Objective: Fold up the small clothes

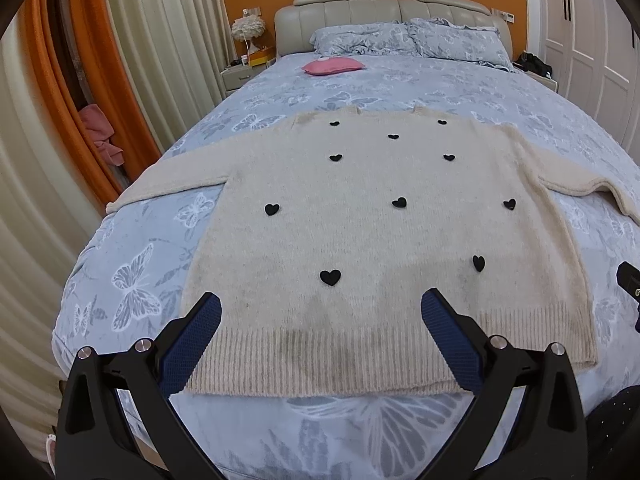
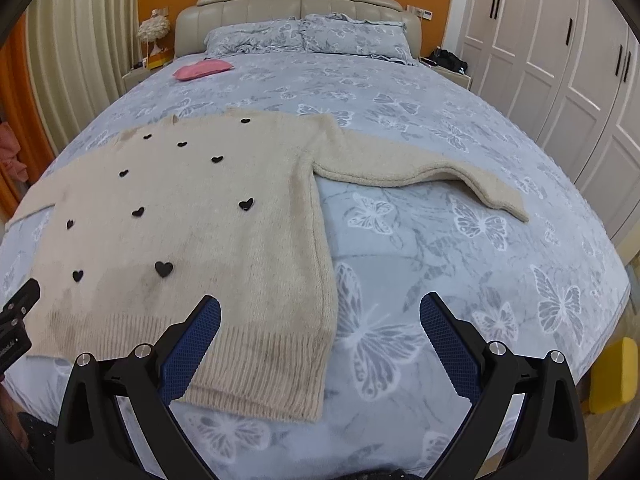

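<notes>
Left gripper (image 1: 320,308) spread wide, empty, poised above ribbed hem of sweater (image 1: 360,220). Right gripper (image 2: 320,312) likewise spread, empty, above hem's right corner and bare bedspread (image 2: 460,240). Cream sweater with black hearts (image 1: 330,277) flat, front up, near foot of bed, neckline toward pillows (image 1: 400,38); both sleeves out sideways, right sleeve (image 2: 420,172) bent down at cuff. Pink cushion (image 1: 333,66) beyond, near pillows.

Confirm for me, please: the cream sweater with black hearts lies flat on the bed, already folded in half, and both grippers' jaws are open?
Not quite: the sweater is not folded. In the left wrist view it lies spread flat on the bed with both sleeves out. Jaws of the left gripper and right gripper are open.
</notes>
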`<act>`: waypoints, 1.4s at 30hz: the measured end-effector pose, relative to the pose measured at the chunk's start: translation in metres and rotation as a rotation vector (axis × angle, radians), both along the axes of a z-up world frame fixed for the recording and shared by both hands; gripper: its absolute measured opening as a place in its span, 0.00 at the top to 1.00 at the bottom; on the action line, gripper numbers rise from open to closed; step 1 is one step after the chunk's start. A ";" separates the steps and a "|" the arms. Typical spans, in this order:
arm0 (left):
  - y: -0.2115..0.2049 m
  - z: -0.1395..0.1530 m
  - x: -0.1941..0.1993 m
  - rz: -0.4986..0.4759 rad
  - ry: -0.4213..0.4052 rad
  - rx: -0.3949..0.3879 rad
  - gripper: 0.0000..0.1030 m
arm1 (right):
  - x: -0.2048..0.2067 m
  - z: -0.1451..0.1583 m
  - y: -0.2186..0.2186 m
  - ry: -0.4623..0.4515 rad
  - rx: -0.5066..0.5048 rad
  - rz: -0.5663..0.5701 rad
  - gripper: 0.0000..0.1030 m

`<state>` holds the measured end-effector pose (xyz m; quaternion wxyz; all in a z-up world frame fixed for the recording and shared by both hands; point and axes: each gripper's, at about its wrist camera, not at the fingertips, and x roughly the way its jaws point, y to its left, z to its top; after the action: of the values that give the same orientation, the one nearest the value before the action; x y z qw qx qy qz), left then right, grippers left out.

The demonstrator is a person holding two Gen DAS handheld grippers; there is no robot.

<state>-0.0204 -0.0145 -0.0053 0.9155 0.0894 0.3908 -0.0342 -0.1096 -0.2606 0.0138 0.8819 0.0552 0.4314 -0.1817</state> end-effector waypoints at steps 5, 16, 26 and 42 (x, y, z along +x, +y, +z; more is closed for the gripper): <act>0.002 -0.003 -0.003 -0.004 0.023 0.001 0.05 | -0.002 0.000 -0.004 -0.007 0.014 -0.017 0.05; 0.006 -0.005 -0.008 -0.003 0.042 -0.007 0.05 | -0.011 -0.002 -0.038 -0.012 0.118 -0.115 0.05; 0.004 -0.005 -0.013 -0.007 0.040 0.007 0.05 | -0.013 0.000 -0.034 -0.012 0.091 -0.112 0.05; 0.003 -0.005 -0.014 -0.004 0.044 0.010 0.05 | -0.014 0.000 -0.034 -0.014 0.091 -0.113 0.05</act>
<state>-0.0349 -0.0116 -0.0100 0.9060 0.0942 0.4110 -0.0362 -0.1231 -0.2944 0.0142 0.8699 0.1207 0.4292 -0.2110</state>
